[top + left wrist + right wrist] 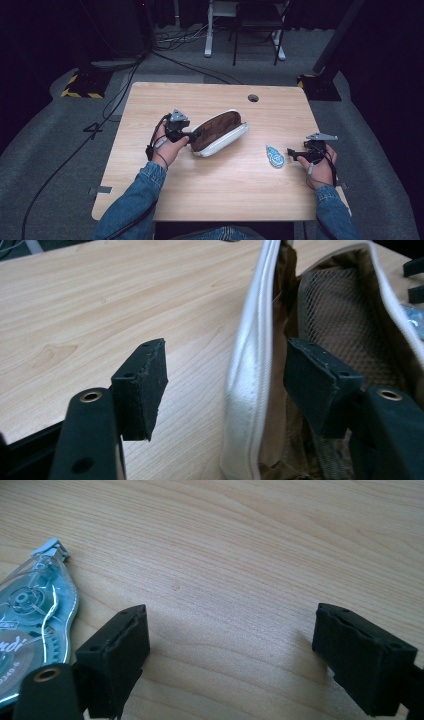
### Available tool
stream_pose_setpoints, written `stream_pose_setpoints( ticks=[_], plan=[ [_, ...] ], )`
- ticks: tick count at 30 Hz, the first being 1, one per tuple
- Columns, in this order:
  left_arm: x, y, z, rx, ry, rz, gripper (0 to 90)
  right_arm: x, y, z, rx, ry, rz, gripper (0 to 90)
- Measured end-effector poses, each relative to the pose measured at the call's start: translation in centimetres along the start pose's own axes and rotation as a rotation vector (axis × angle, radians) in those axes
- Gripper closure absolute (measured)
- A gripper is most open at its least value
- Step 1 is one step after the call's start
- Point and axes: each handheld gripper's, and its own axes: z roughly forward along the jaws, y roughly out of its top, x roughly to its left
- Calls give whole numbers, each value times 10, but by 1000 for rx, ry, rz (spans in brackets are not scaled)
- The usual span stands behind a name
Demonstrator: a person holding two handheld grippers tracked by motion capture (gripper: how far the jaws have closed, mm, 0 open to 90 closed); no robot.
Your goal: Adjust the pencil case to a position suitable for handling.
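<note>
An open pouch (220, 132) with a white rim and brown lining lies tilted at the table's middle. My left gripper (192, 134) is at its near-left end. In the left gripper view the jaws (230, 387) stand open astride the pouch's white rim (250, 365): one pad over bare wood, the other inside over the mesh lining (340, 320). A blue-and-clear correction tape dispenser (275, 156) lies right of the pouch. My right gripper (291, 154) is just right of it, open. In the right gripper view the dispenser (35, 615) sits beside the left pad, outside the jaws (240, 655).
The light wooden table (215, 190) has a round cable hole (253, 98) near its far edge. Cables, a chair and stand bases sit on the grey floor beyond the table.
</note>
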Motion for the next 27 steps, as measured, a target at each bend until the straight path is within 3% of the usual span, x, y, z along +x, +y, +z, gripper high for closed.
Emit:
stream_pose_setpoints(
  ticks=[9, 12, 13, 14, 15, 17, 21, 27],
  plan=[
    [3, -3, 18, 49, -21, 14, 405, 0, 0, 0, 0, 0, 0, 154],
    [4, -4, 21, 48, -23, 13, 477, 0, 0, 0, 0, 0, 0, 154],
    [4, -5, 22, 53, -29, 14, 559, 0, 0, 0, 0, 2, -2, 154],
    [5, -6, 23, 60, -40, 14, 559, 0, 0, 0, 0, 2, -2, 154],
    [5, -6, 24, 63, -55, 12, 661, 0, 0, 0, 0, 2, -2, 154],
    [4, -7, 25, 65, -66, 11, 763, 0, 0, 0, 0, 2, -2, 154],
    [6, -7, 25, 70, -91, -13, 816, 0, 0, 0, 0, 2, -2, 154],
    [6, -7, 24, 71, -81, -11, 839, 0, 0, 0, 0, 1, -2, 155]
  ],
)
